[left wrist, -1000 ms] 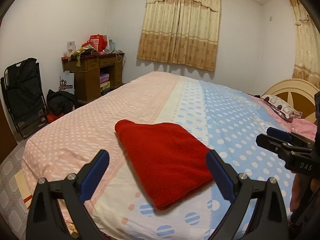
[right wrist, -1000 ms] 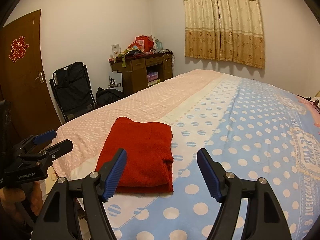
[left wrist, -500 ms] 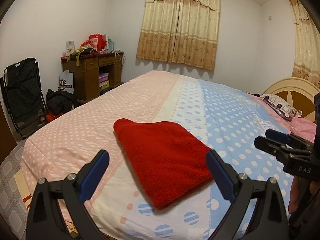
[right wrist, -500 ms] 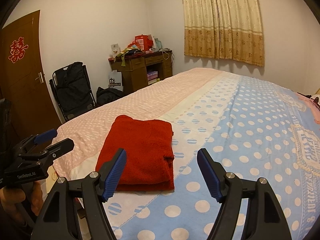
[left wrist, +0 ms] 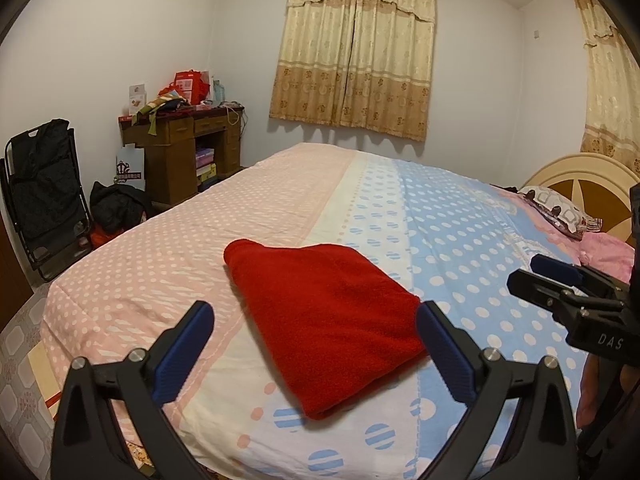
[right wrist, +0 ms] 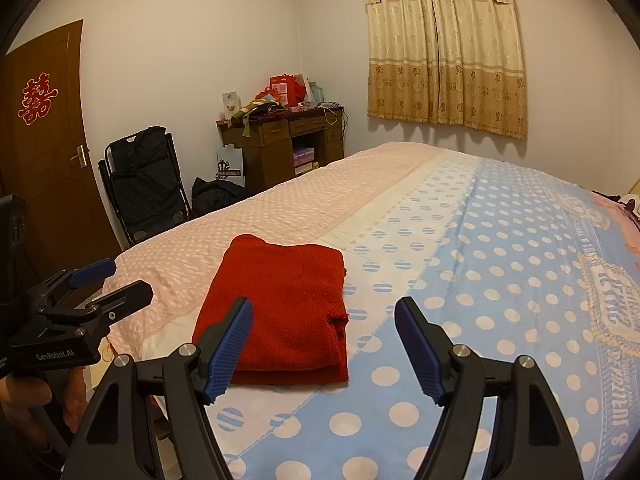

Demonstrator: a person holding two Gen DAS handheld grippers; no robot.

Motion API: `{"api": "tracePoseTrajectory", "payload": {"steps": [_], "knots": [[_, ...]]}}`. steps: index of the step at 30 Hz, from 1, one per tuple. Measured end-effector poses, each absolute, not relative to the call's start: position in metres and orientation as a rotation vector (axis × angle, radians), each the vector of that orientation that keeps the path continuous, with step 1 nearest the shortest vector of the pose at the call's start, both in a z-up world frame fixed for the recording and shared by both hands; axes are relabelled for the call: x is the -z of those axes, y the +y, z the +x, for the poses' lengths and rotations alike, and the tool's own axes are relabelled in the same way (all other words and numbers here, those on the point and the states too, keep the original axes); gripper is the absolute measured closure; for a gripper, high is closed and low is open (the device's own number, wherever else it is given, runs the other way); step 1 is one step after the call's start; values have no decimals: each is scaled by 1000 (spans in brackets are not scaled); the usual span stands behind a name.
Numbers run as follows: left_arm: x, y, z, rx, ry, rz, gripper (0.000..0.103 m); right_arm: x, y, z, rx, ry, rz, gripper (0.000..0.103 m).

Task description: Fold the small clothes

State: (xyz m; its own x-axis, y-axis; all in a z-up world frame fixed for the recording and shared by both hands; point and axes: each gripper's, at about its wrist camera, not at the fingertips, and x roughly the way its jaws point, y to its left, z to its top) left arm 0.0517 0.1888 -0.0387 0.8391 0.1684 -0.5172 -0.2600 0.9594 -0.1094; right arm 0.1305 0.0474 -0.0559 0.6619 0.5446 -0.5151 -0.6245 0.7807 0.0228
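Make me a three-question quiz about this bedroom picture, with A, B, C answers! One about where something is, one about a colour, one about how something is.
1. Where does the folded cloth lie?
A. on the bed
B. on the desk
C. on the floor

2. What colour is the cloth?
A. blue
B. red
C. green

3. How is the right gripper?
A. shut on the cloth
B. shut on a pillow
C. open, holding nothing

Answers:
1 A, it rests on the spotted bedcover.
2 B, it is plainly red in both views.
3 C, its blue fingers stand apart above the bed.
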Motion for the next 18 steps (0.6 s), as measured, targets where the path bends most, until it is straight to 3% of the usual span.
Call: {"api": "tracePoseTrajectory", "payload": {"steps": [18], "knots": [[35, 188, 50, -249, 515, -159, 0, 55, 44, 124, -662, 510, -141, 28]]}}
